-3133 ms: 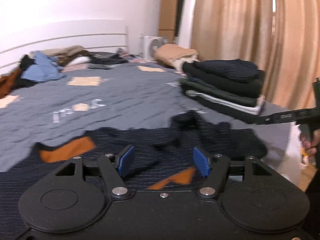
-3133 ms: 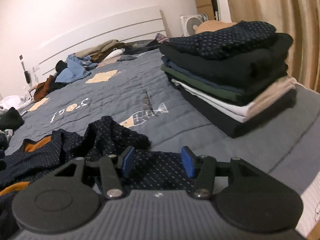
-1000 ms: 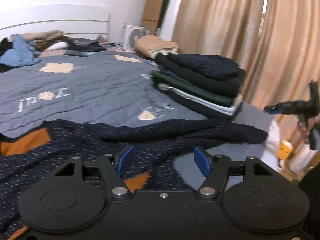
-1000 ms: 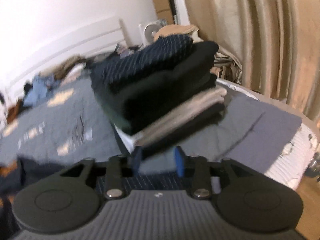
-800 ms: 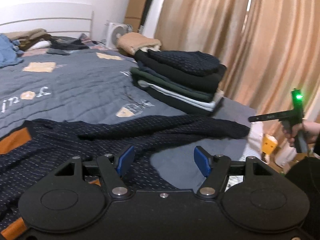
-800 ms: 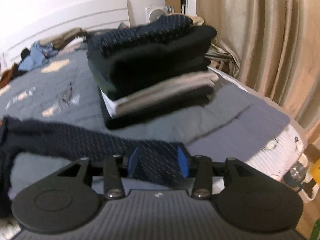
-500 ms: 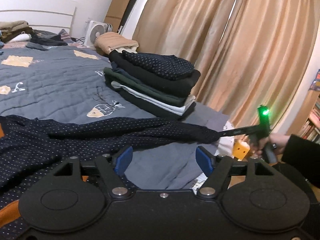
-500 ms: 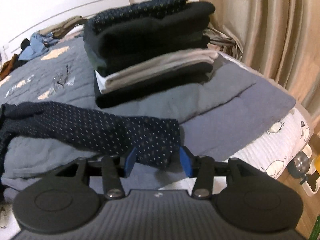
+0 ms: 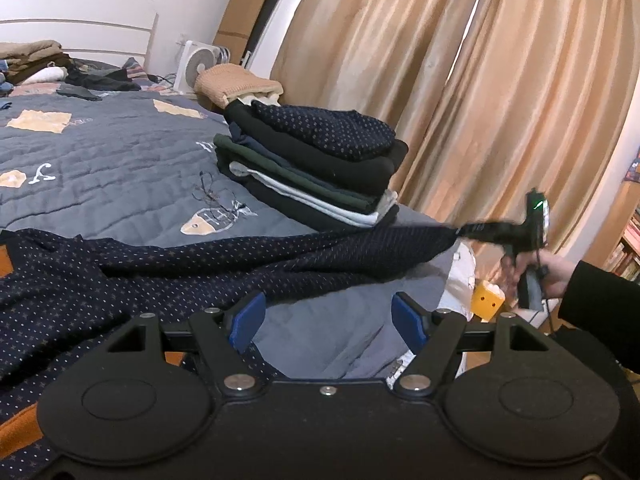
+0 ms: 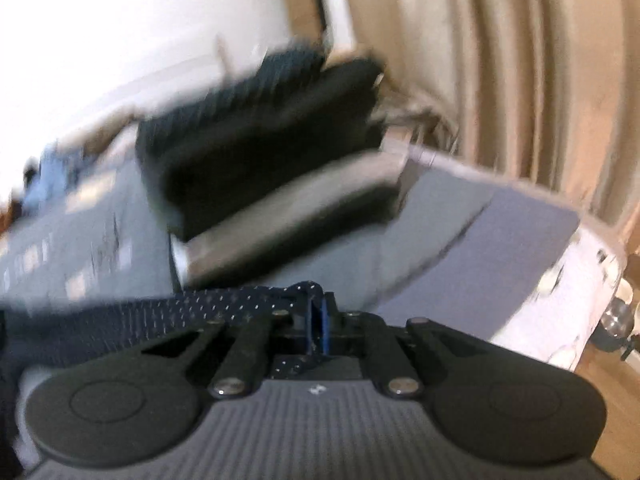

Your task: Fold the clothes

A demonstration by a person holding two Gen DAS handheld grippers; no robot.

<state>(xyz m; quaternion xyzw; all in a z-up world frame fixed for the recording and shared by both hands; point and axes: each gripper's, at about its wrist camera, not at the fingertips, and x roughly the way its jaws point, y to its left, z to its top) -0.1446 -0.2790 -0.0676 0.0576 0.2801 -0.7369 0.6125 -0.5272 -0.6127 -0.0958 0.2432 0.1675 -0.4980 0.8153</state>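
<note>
A navy dotted sweater (image 9: 120, 272) with orange trim lies spread on the grey quilt, one sleeve (image 9: 360, 244) drawn out to the right. My right gripper (image 10: 318, 320) is shut on that sleeve's cuff (image 10: 304, 290); the left wrist view shows it at the far right (image 9: 464, 232), held by a hand (image 9: 556, 272), with the sleeve taut off the bed edge. My left gripper (image 9: 326, 320) hangs open low over the sweater's body, blue pads apart with nothing between them.
A stack of folded clothes (image 9: 316, 168) (image 10: 272, 152) stands on the quilt (image 9: 100, 168) near the bed's right edge. Loose garments (image 9: 36, 64) lie by the headboard. Curtains (image 9: 460, 80) hang behind; a fan (image 9: 198, 66) and a bookshelf (image 9: 624, 240) stand beside the bed.
My right gripper has shut on the sleeve cuff and pulled it right, past the bed edge, stretching the sleeve. The left gripper stayed open and turned further right.
</note>
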